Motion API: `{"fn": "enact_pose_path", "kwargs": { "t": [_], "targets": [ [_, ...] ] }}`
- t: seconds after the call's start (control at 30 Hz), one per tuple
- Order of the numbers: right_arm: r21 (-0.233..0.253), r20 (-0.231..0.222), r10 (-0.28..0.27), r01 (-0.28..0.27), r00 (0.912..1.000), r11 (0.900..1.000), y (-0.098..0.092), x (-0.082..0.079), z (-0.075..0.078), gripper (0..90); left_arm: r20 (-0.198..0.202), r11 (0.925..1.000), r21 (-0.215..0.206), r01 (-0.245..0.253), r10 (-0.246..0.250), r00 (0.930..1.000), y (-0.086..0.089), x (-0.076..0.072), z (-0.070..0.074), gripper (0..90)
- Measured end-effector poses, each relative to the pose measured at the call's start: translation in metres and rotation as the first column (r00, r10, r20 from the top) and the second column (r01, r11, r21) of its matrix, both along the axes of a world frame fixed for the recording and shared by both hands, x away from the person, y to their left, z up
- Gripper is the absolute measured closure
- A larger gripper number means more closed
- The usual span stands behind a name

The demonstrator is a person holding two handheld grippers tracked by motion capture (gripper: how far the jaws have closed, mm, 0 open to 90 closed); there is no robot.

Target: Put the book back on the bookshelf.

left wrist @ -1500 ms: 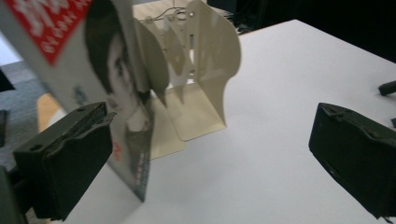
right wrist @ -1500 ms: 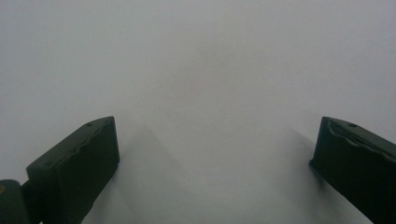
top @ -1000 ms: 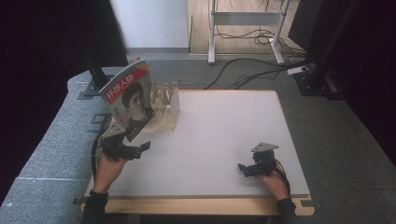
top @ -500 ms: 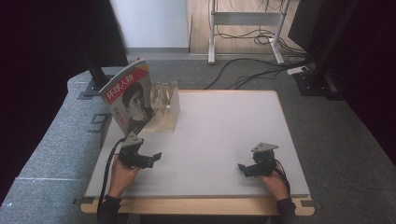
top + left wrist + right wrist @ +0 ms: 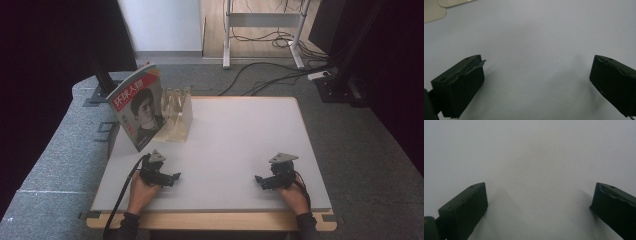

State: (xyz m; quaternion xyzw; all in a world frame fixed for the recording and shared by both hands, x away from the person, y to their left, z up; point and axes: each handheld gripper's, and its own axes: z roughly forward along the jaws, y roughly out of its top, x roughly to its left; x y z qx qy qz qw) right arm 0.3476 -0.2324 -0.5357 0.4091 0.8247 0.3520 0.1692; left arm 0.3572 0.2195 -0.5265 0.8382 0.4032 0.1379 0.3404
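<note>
A magazine (image 5: 137,107) with a portrait on its cover stands tilted at the table's far left corner, leaning on a clear plastic rack (image 5: 176,115). My left gripper (image 5: 172,177) rests low on the white table (image 5: 240,130) near the front left, held in a hand. Its jaws stand wide apart with bare table between them (image 5: 537,77). My right gripper (image 5: 259,181) lies near the front right, also open and empty (image 5: 539,202). Both point toward the table's middle.
A corner of the rack base (image 5: 439,7) sits at the top left of the left gripper view. Beyond the table are grey carpet, cables (image 5: 270,75) and a white desk frame (image 5: 265,30). A dark stand (image 5: 102,75) rises at the far left.
My left gripper has moved back from the magazine toward the front edge and now rests low on the table. The right gripper has stayed put.
</note>
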Motion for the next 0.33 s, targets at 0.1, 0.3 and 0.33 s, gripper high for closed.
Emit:
{"fn": "enact_pose_path", "kwargs": {
  "t": [0.1,0.3,0.33],
  "targets": [
    [0.0,0.001,0.001,-0.001,1.0,1.0,-0.0001,0.0,-0.0001,0.0,-0.007,0.9992,0.041,-0.003,0.003,1.0,-0.0045,0.0007,-0.0016,0.0],
    [-0.001,0.004,0.0,0.0,1.0,1.0,0.0,-0.0006,-0.0005,0.0,-0.005,0.999,0.045,-0.002,0.002,1.0,-0.0047,0.0002,-0.0017,0.0],
    [0.002,0.0,-0.001,0.001,1.0,1.0,-0.0003,-0.0005,-0.0005,0.0,-0.005,0.999,0.045,-0.002,0.003,1.0,-0.0048,0.0001,-0.0018,0.0]
  ]
}}
